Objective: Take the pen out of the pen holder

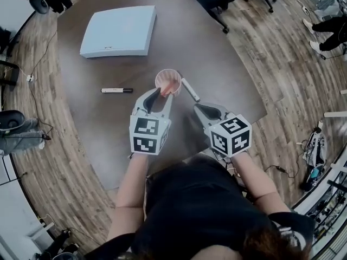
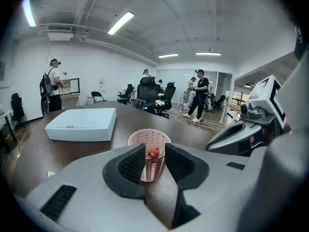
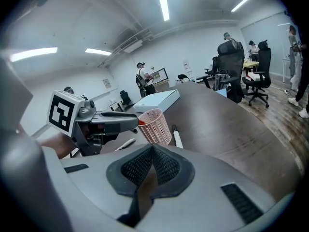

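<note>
Flanking near side of pink perforated plastic pen holder [image 1: 167,80]: L gripper [image 1: 164,92], ribbed black jaws apart. Red-tipped pen [image 2: 154,153] stands inside holder, btwn L jaws; shaft mostly hidden by mesh. R gripper [image 3: 152,151] jaws together, empty; holder ahead-left of it.

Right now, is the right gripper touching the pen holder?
Apart. The head view shows bare table and a white pen between the right gripper and the pen holder.
</note>
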